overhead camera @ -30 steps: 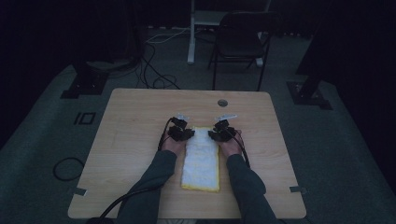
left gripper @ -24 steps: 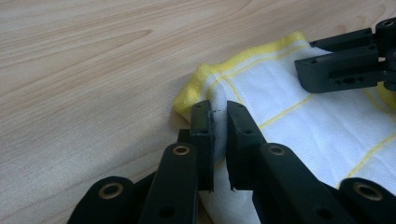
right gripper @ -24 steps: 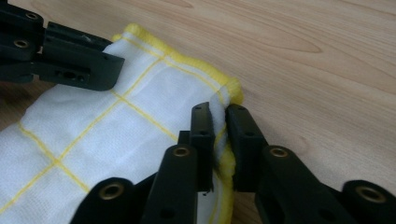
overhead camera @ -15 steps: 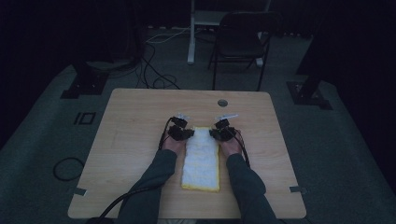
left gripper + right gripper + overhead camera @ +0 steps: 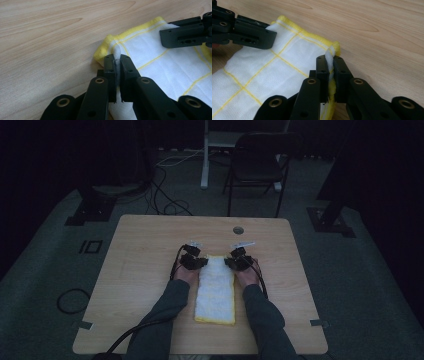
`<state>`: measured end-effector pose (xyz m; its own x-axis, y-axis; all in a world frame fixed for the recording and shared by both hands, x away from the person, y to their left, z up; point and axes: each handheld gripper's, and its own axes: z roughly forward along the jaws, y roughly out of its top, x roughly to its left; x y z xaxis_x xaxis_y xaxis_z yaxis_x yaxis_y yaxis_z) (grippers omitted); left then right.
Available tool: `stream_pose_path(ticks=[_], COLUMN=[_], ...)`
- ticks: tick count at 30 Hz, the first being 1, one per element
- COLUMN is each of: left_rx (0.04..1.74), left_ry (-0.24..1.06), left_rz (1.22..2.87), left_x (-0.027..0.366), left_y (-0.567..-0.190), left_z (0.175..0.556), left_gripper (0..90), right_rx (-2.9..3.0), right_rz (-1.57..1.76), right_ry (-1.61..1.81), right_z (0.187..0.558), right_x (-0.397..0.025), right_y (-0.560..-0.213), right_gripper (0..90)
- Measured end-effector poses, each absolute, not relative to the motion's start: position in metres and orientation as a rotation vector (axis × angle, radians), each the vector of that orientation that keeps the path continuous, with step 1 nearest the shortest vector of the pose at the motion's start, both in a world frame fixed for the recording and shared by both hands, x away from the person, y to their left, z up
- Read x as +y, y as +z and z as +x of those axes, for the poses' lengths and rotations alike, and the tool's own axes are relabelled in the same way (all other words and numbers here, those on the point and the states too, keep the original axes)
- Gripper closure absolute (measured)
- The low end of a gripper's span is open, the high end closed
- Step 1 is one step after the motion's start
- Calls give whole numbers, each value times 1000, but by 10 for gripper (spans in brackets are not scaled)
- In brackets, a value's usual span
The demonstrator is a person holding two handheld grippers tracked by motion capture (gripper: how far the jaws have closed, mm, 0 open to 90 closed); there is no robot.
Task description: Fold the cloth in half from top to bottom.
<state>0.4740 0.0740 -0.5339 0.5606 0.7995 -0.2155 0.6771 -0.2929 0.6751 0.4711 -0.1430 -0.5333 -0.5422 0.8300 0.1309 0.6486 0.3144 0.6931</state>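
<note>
A white towel (image 5: 216,287) with yellow edging and yellow grid lines lies folded in a long strip on the wooden table (image 5: 140,250). My left gripper (image 5: 201,262) is shut on the towel's far left corner (image 5: 117,51), the cloth pinched between its jaws. My right gripper (image 5: 229,262) is shut on the far right corner (image 5: 331,53). In the left gripper view the towel (image 5: 162,65) spreads to the right, with the right gripper (image 5: 186,32) beyond it. The right gripper view shows the towel (image 5: 269,70) to the left and the left gripper (image 5: 249,31) across it.
A round cable hole (image 5: 238,230) sits near the table's far edge. A dark chair (image 5: 257,167) and floor cables (image 5: 165,195) stand beyond the table. Bare wood lies on both sides of the towel.
</note>
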Motion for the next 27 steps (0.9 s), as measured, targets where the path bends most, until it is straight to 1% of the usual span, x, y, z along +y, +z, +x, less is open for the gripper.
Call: stream_pose_path(ticks=[27], left_rx=[1136], left_ry=[234], left_rz=[2003], left_x=[74], left_y=[-514], left_z=[472], left_gripper=[860], right_rx=[2285], right_rz=[1317], right_ry=[1091], right_z=[469], right_x=[-147], right_y=[-520], right_gripper=[851])
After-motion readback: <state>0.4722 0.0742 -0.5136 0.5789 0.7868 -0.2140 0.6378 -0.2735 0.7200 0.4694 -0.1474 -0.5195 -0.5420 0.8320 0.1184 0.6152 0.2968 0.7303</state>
